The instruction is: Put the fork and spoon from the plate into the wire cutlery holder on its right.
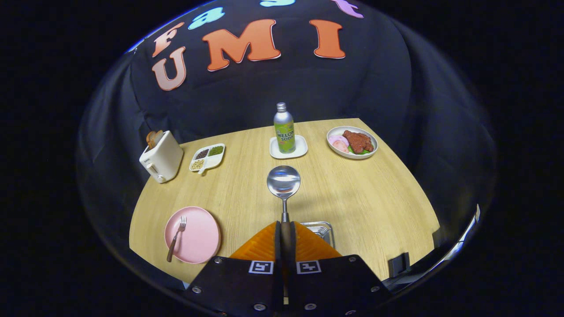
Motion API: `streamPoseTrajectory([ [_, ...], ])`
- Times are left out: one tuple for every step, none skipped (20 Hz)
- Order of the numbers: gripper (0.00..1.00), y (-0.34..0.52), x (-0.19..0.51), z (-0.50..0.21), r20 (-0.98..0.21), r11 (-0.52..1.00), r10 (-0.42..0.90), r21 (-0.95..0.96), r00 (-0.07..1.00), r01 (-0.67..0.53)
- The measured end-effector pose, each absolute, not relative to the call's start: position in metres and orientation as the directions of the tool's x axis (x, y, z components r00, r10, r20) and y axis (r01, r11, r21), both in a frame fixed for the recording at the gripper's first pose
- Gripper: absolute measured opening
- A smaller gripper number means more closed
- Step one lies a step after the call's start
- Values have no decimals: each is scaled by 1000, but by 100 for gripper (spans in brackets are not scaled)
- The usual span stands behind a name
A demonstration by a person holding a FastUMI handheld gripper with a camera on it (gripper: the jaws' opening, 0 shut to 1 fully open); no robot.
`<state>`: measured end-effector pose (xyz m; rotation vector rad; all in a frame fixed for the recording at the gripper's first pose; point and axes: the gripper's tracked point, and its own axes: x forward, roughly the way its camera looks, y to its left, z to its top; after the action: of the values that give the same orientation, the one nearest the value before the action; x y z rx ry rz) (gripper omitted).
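Observation:
My gripper [284,229] is shut on the dark handle of a metal spoon [283,182], whose bowl sticks out ahead of the fingers, raised above the wooden table. The wire cutlery holder [322,230] lies just under and to the right of the fingers, mostly hidden by them. To the left of the fingers sits a pink plate [198,237] with a fork [176,238] lying on its left side, tines pointing away from me.
Beyond the spoon a soda bottle [284,128] stands on a white coaster [288,148]. A plate of food [352,141] is at the far right, a divided snack dish [207,157] and a white toaster [161,156] at the far left. The table's front edge runs close below the plate.

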<state>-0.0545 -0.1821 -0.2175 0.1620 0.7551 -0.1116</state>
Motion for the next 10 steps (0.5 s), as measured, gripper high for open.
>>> streamPoseTrajectory([
  [5, -188, -61, -222, -705, 982, -48, 97, 708, 163],
  [5, -192, -68, -229, -726, 983, -49, 88, 686, 163],
  [5, -195, -75, -236, -743, 984, -50, 79, 667, 161],
  [5, -197, -80, -242, -762, 985, -50, 68, 645, 157],
  [5, -198, -86, -250, -781, 987, -53, 55, 622, 153],
  [5, -198, -91, -255, -798, 988, -55, 44, 600, 150],
  [5, -197, -95, -259, -813, 988, -55, 38, 580, 147],
  [5, -197, -100, -261, -828, 989, -54, 32, 558, 142],
  [5, -196, -104, -264, -842, 990, -54, 25, 536, 138],
  [5, -196, -109, -266, -855, 991, -53, 18, 516, 132],
])
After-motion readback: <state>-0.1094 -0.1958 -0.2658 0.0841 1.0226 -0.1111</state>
